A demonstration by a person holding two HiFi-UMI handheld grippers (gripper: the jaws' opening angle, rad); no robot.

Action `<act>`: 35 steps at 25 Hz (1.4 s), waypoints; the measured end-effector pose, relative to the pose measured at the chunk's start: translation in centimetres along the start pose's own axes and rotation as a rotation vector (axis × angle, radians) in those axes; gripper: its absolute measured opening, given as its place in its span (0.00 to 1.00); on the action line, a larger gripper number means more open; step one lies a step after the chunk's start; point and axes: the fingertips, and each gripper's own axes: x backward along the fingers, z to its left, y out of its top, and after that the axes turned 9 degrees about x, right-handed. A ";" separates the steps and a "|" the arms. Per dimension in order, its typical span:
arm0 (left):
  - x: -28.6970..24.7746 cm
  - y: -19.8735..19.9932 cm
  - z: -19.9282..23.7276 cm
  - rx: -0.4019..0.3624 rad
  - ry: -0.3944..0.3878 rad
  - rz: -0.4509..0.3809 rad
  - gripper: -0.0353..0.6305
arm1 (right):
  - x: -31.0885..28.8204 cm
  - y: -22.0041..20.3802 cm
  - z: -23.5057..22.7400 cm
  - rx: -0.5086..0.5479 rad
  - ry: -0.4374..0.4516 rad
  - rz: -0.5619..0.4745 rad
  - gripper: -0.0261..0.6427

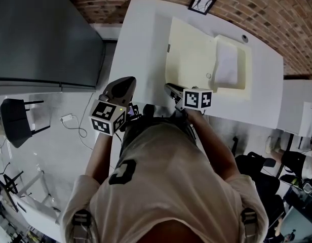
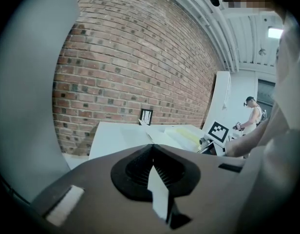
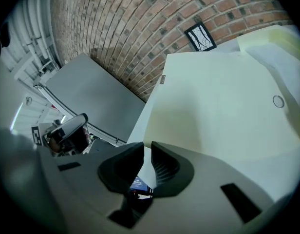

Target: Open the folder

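On the white table [image 1: 141, 39], the cream folder [image 1: 191, 54] lies flat and closed, its long side running away from the person. A thicker raised part on its right side carries a white sheet [image 1: 227, 65]. A small metal ring [image 1: 208, 76] sits on the cover near that raised part, and a tiny tab [image 1: 168, 48] sticks out at the left edge.

The right gripper [image 1: 168, 87] points down at the folder's near left corner. Its jaws stand only a narrow slit apart with nothing between them, and I cannot tell whether the tips touch the cover. The left gripper [image 1: 126, 81] hangs over the table's near left edge, well apart from the folder, with its jaw tips together and empty.

At the table's far edge a black-framed marker card [image 1: 201, 2] stands against the brick wall [image 1: 257, 4], beyond the folder. A grey cabinet [image 1: 39, 34] fills the space left of the table. On the floor beside it are a black chair [image 1: 16, 118] and a white charger with its cable [image 1: 67, 118]. In the left gripper view another person [image 2: 254, 113] stands far off on the right.
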 end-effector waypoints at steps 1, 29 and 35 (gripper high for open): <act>0.0 -0.1 0.0 0.007 -0.002 0.002 0.06 | -0.3 -0.1 0.0 0.004 -0.004 0.009 0.08; -0.3 -2.0 1.9 0.054 0.014 0.037 0.06 | -1.2 0.7 -1.5 -0.113 0.029 0.017 0.05; -0.6 -1.3 1.9 0.044 -0.004 0.025 0.06 | 1.7 2.6 -1.4 -0.092 0.023 -0.008 0.05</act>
